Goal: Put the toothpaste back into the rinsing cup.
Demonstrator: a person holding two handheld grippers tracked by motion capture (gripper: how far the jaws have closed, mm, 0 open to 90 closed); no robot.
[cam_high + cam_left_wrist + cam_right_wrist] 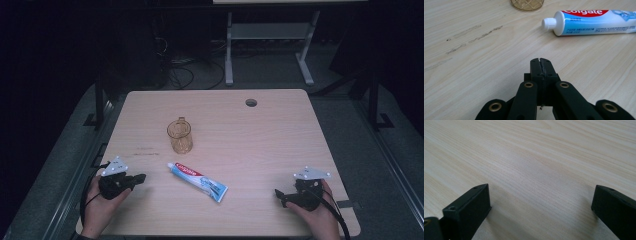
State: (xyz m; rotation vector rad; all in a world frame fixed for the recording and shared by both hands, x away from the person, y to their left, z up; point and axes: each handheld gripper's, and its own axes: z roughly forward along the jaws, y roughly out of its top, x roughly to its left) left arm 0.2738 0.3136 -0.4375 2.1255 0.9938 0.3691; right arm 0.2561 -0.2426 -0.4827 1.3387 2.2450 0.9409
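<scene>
A white, red and blue toothpaste tube lies flat near the middle of the wooden table, its cap toward the left. Behind it stands an amber glass cup. My left gripper sits at the front left, pointing right toward the tube's cap, jaws pressed together with nothing between them. In the left gripper view the shut left gripper points at the toothpaste tube, and the cup's base is at the top edge. My right gripper rests at the front right, its fingers wide apart over bare wood.
A round cable hole is near the table's far edge. A desk frame and cables are on the dark floor beyond. Dark scuff marks streak the wood left of the cup.
</scene>
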